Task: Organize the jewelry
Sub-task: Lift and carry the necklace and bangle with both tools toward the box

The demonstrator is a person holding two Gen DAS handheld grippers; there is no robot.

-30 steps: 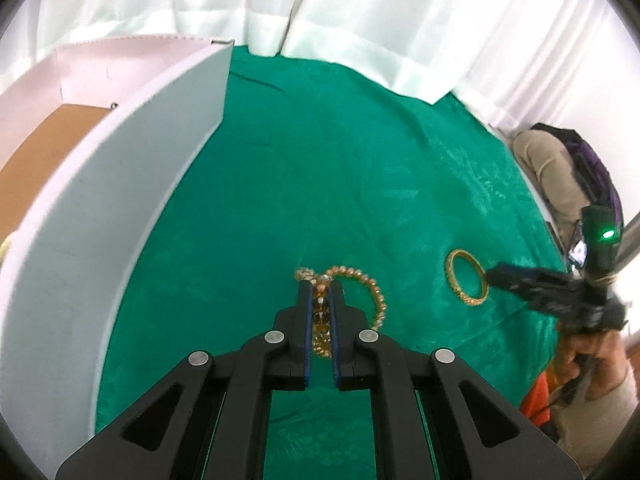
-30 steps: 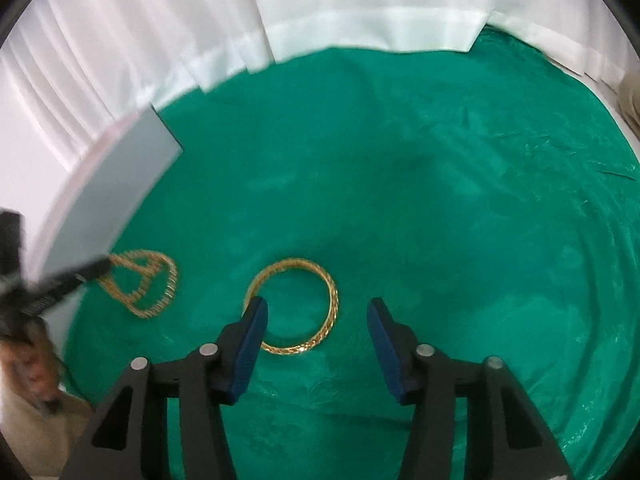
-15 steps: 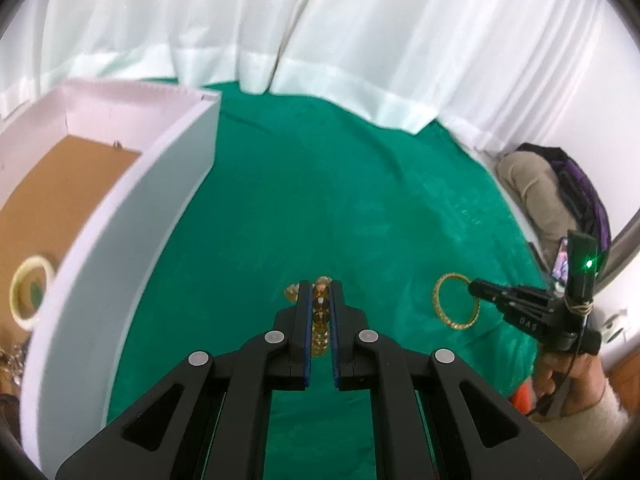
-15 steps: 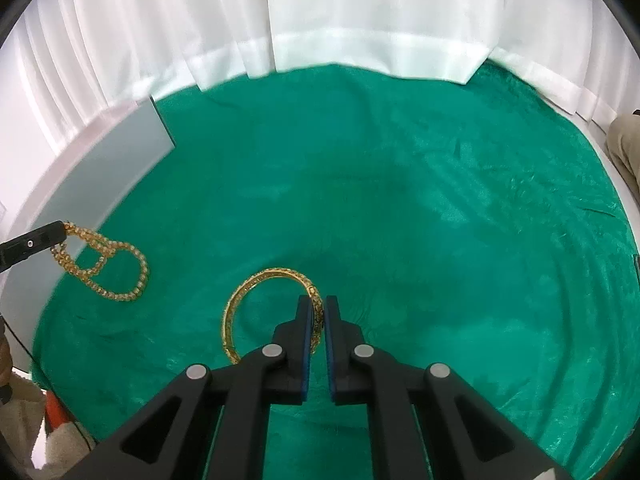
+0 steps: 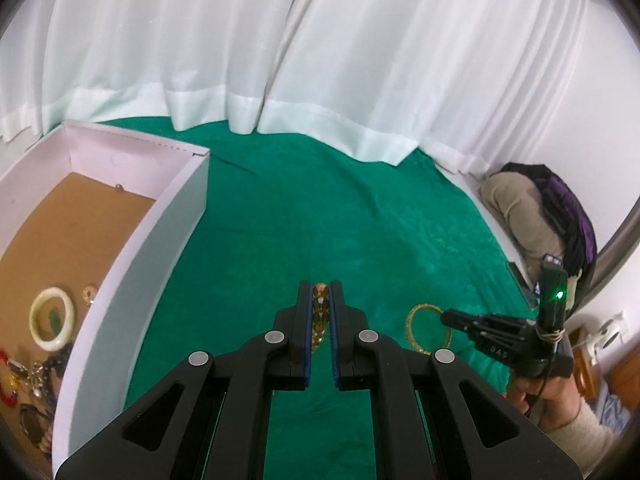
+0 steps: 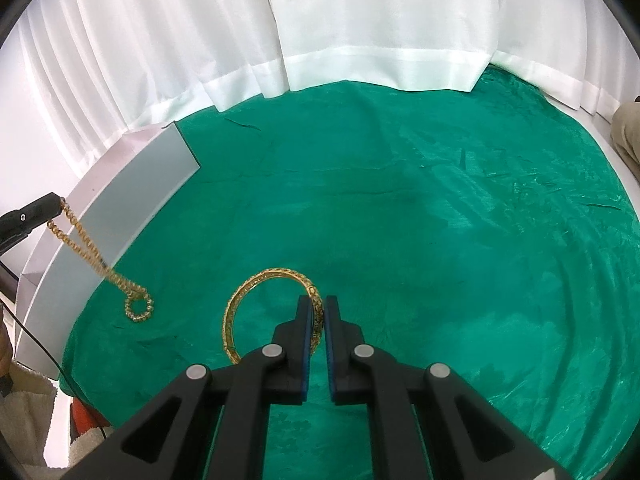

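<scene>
Gold bangle (image 6: 256,300) pinched by right claw (image 6: 319,308).

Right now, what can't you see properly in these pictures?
- Beaded chain, left wrist view: the left claw covers most of it.
- Gold bangle, right wrist view: the right claw hides one side.
- Jewelry pile in the white box, left wrist view: cut off by the edge and blurred.
</scene>
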